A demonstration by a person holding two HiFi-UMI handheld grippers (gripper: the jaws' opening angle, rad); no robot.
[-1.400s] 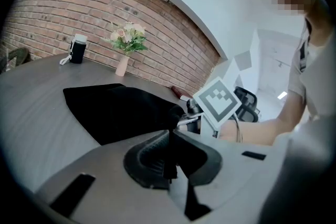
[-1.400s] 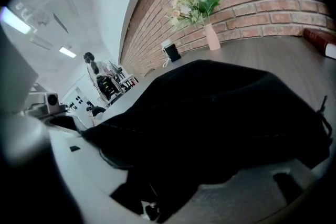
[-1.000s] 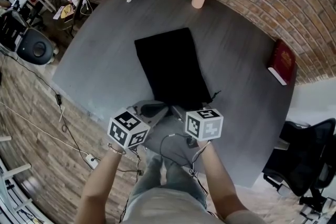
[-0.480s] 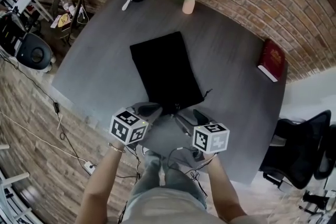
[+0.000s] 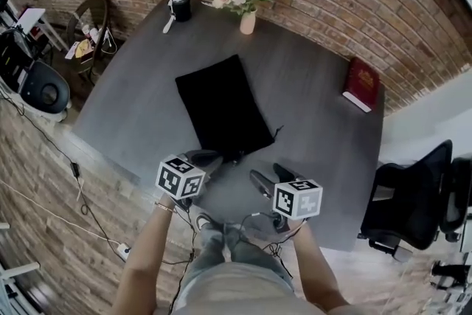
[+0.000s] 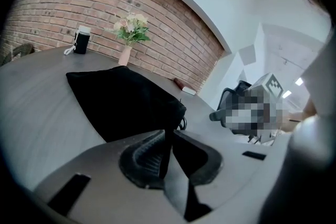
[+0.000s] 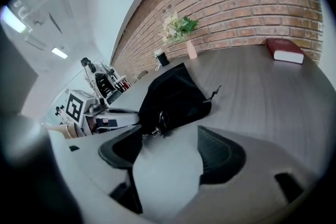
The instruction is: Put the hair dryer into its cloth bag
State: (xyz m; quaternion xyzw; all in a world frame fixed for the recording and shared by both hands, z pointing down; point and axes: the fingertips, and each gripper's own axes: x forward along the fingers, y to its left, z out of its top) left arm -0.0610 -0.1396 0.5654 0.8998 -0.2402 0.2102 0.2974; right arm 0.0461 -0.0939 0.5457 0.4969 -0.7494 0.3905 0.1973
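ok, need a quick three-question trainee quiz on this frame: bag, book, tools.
1. True or false: the red book lies on the black cloth bag.
2. The right tool's jaws are: A) apart, nothing between them; B) shut on the book; C) clamped on the bag.
3. Which tool has its tip closer to the bag's near edge?
Key: 1 false, the book lies apart from it on the table; 2 A; 3 the left tool.
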